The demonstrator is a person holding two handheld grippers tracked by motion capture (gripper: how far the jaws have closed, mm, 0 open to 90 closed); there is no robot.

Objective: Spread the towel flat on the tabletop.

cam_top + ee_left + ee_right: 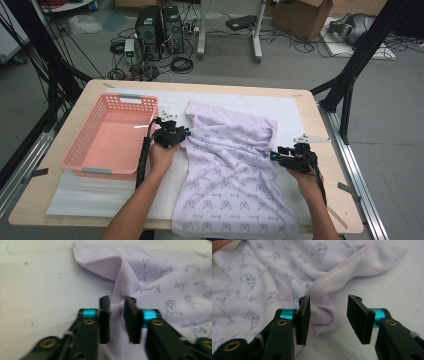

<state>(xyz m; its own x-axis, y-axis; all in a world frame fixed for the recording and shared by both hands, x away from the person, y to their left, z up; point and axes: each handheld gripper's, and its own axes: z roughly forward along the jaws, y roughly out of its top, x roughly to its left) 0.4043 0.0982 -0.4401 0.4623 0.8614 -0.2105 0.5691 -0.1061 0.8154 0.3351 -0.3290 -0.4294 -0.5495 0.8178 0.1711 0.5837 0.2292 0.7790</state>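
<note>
Cloth [227, 170] looks soft and floppy, so I keep left claw [117, 315] and right claw [328, 317] spread astride its hemmed side edges.

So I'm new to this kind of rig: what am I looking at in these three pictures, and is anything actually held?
A person at a table holds a hand tool with two black jaws in each hand. The high view looks down from above; the other two come from cameras riding on each tool.

On the table lie a lilac printed cloth and a pink basket.

The left gripper has the cloth's hemmed edge between its jaws, which stand a little apart; whether the pads press on it I cannot tell. The right gripper straddles a raised fold of the opposite edge with a clear gap, so it grips nothing yet.
</note>
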